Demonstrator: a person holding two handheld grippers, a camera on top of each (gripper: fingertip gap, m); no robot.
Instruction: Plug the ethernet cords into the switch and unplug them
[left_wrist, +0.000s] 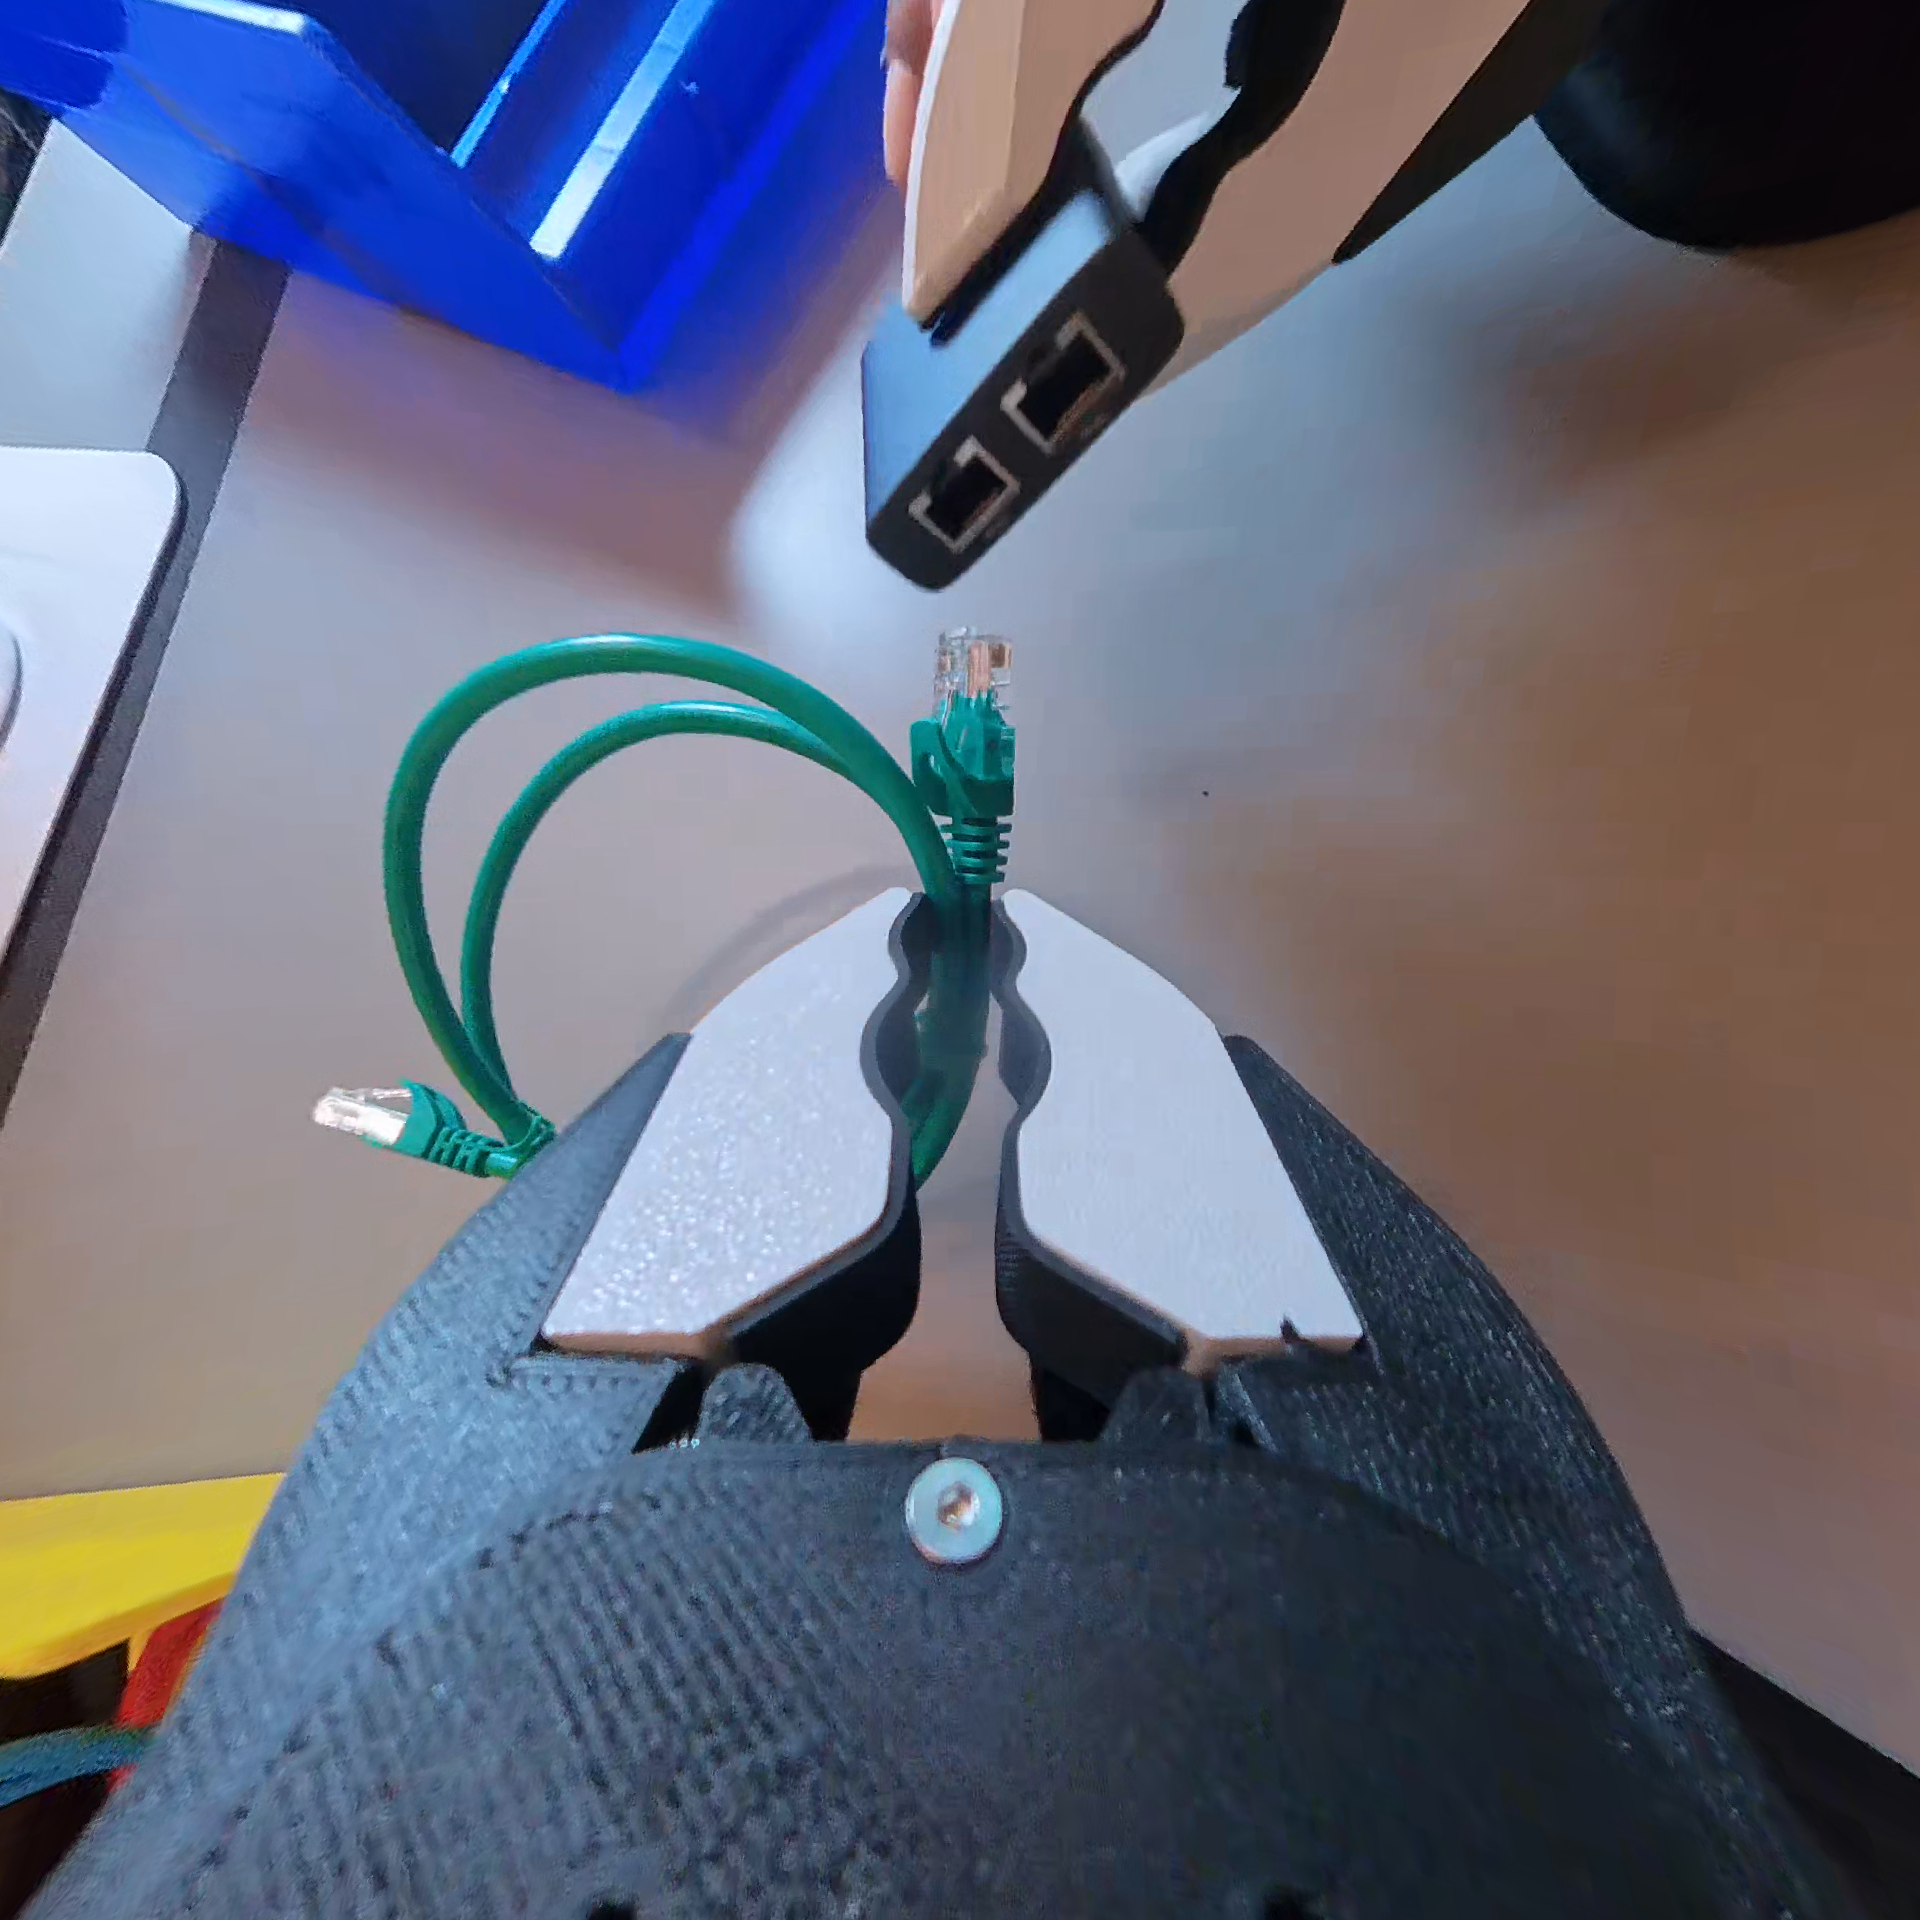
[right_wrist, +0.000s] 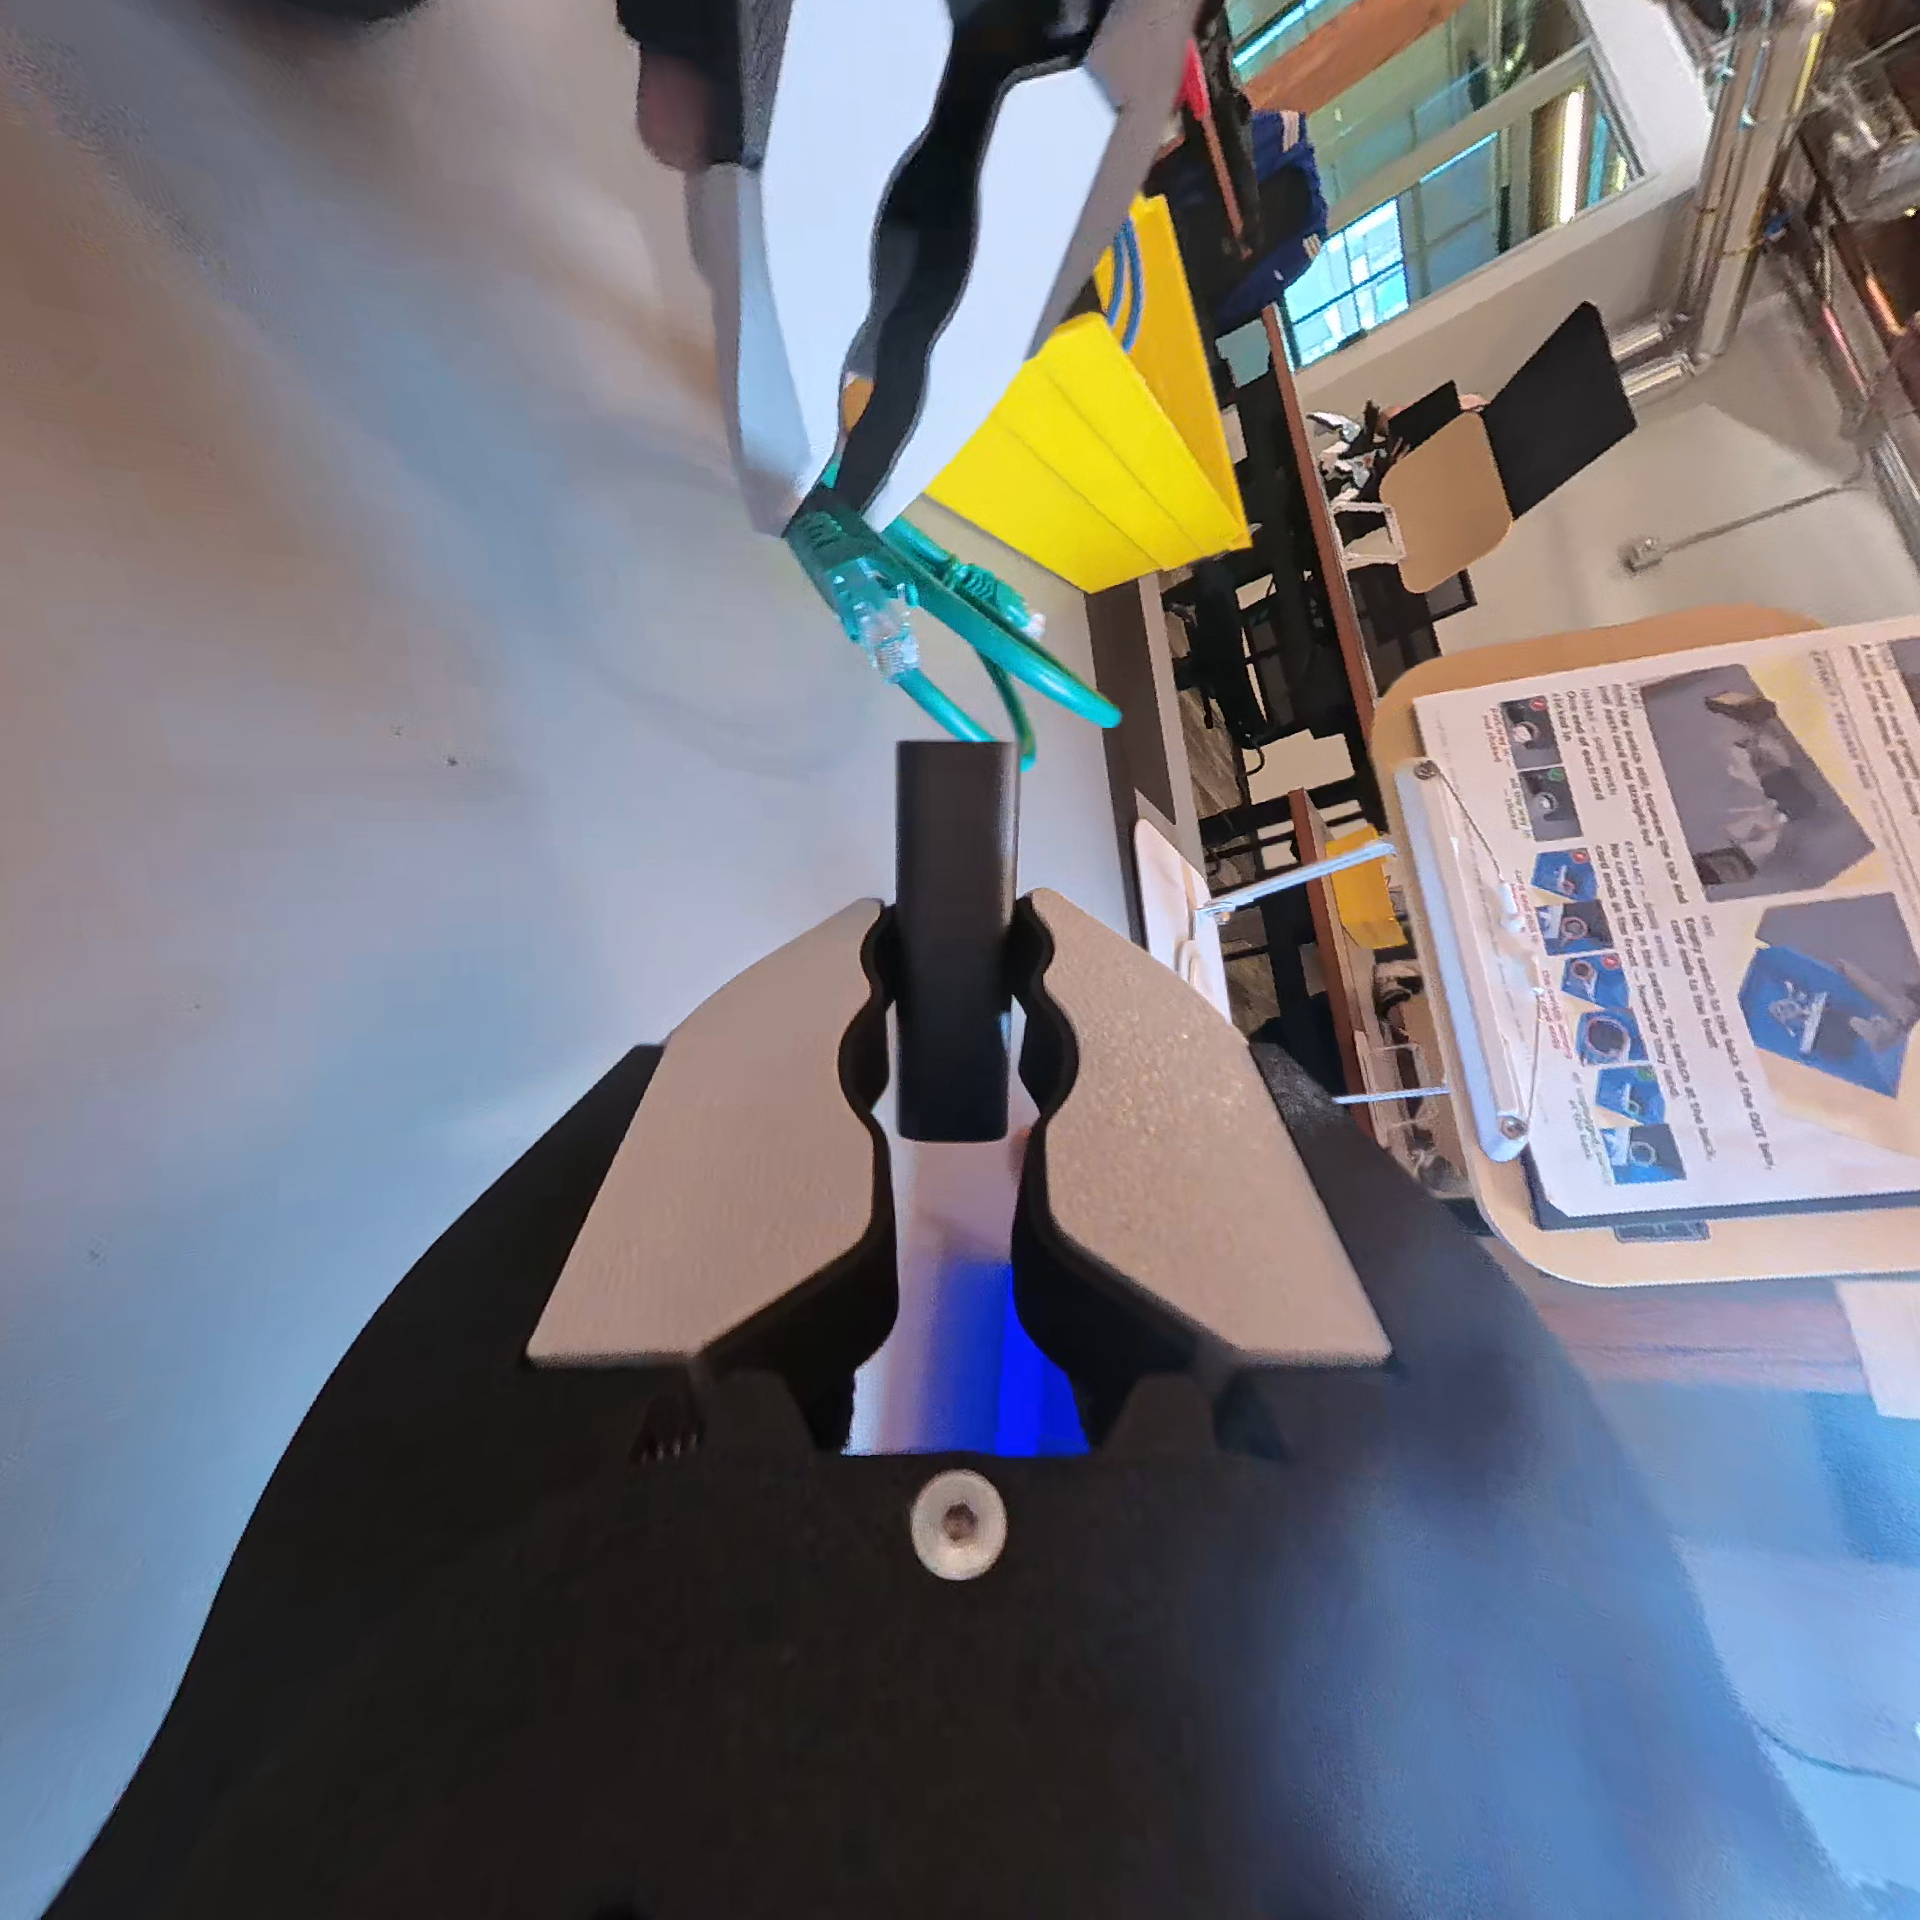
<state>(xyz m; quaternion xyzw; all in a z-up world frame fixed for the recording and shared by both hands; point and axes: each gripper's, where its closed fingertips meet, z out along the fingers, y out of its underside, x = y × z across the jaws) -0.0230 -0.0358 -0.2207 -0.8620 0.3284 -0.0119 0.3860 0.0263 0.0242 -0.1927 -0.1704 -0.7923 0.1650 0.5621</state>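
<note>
My left gripper (left_wrist: 954, 904) is shut on a green ethernet cord (left_wrist: 961, 790) just behind its clear plug (left_wrist: 974, 665), which points up toward the switch. The cord loops left and its other plug (left_wrist: 358, 1114) hangs free. My right gripper (right_wrist: 953, 909) is shut on the small black switch (right_wrist: 953, 935). In the left wrist view the switch (left_wrist: 1013, 416) hangs a short way above the plug, its two empty ports facing the plug, held by the right gripper (left_wrist: 1122, 197). In the right wrist view the left gripper (right_wrist: 831, 509) with the green plug (right_wrist: 883, 623) is just beyond the switch.
A blue bin (left_wrist: 436, 177) stands at the far left of the table and a yellow bin (right_wrist: 1101, 447) on the other side. A light grey pad (left_wrist: 62, 665) lies at the left edge. A clipboard with an instruction sheet (right_wrist: 1662, 914) stands beside the table. One gripper's finger ends stand about 9 centimetres off the other's.
</note>
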